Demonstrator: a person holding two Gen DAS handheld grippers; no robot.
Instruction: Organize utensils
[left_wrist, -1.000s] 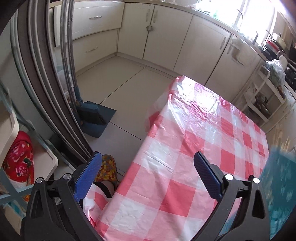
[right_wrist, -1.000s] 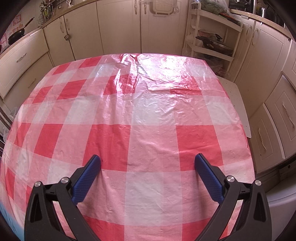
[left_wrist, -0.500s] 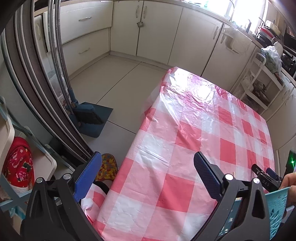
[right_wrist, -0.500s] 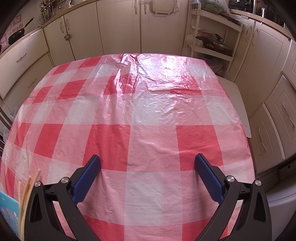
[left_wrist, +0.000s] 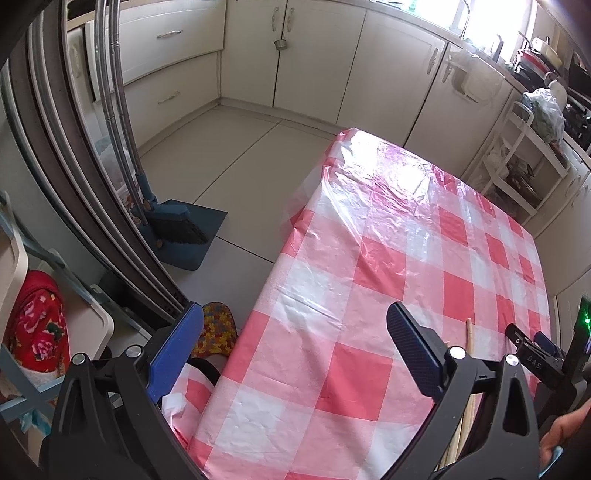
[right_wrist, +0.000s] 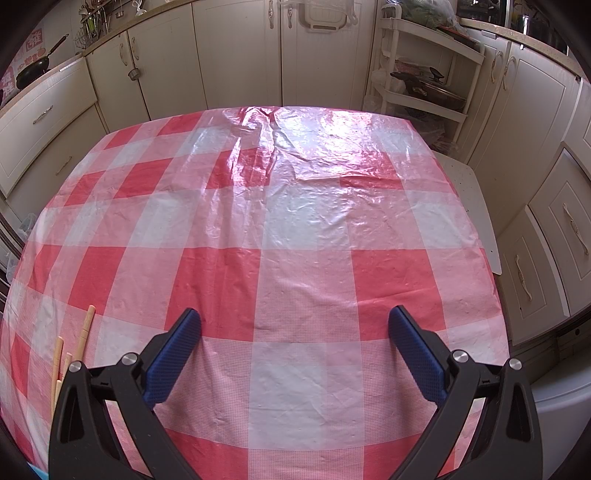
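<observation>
Wooden chopsticks (right_wrist: 83, 334) beside left gripper (left_wrist: 295, 350)

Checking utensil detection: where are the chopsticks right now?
The wooden chopsticks lie on the checked tablecloth at the right wrist view's lower left, left of the right gripper.

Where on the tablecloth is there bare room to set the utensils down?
The tablecloth is bare through its middle and far half, up to the edge by the cabinets and the white shelf rack. The span ahead of the open right tongs is also free. Only the near left corner is taken, where the wooden chopsticks lie.
</observation>
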